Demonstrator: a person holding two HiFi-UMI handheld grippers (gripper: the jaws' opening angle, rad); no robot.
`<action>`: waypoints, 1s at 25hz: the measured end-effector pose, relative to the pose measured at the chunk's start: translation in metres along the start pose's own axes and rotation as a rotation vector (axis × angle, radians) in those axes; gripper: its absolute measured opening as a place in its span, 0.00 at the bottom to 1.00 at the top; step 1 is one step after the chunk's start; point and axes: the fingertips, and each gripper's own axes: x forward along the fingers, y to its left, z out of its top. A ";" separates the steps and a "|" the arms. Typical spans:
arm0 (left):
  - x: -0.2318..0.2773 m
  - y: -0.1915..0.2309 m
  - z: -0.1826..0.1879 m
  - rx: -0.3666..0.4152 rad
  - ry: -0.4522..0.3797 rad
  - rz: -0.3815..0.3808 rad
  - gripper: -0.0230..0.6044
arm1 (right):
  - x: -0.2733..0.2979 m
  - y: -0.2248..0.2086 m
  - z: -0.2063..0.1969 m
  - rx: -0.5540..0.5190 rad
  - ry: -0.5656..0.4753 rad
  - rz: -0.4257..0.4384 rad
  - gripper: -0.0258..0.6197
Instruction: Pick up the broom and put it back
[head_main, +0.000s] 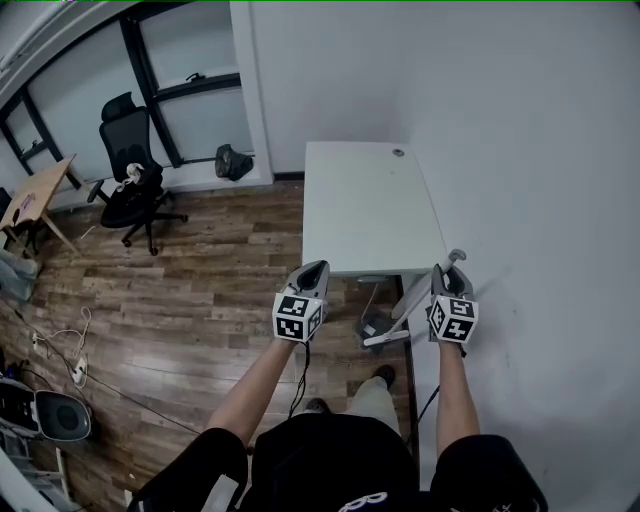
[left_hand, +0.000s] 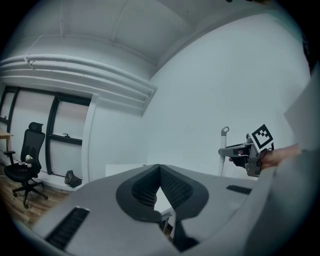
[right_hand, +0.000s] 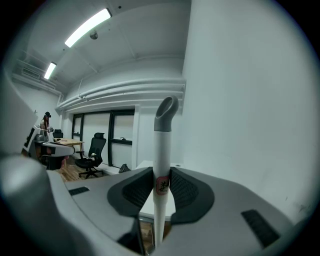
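The broom's white handle (right_hand: 161, 150) stands upright, with a grey hooked cap at its top. My right gripper (right_hand: 161, 186) is shut on it, dark pads pressing both sides just below a small red label. In the head view the right gripper (head_main: 446, 272) is beside the white wall, and the broom handle (head_main: 415, 300) slants down-left to the grey broom head (head_main: 374, 324) near the floor under the table edge. My left gripper (head_main: 314, 268) hovers at the table's near edge, jaws shut with nothing between them. In the left gripper view its pads (left_hand: 172, 187) meet at the tip, and the right gripper (left_hand: 239, 150) shows beyond.
A white table (head_main: 368, 205) stands against the wall straight ahead. A black office chair (head_main: 133, 190) and a black bag (head_main: 233, 162) are at the left rear, by a wooden desk (head_main: 35, 195). Cables and a power strip (head_main: 76, 368) lie on the wood floor at left.
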 end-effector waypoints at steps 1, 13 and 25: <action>-0.002 0.000 0.001 0.004 -0.001 -0.003 0.05 | -0.002 0.002 0.001 0.001 -0.004 0.000 0.22; -0.002 -0.005 0.001 0.016 -0.002 -0.030 0.05 | -0.015 0.007 -0.006 0.021 -0.003 -0.005 0.22; 0.006 -0.036 -0.017 0.016 0.029 -0.094 0.05 | -0.046 -0.007 -0.023 0.033 0.021 -0.028 0.22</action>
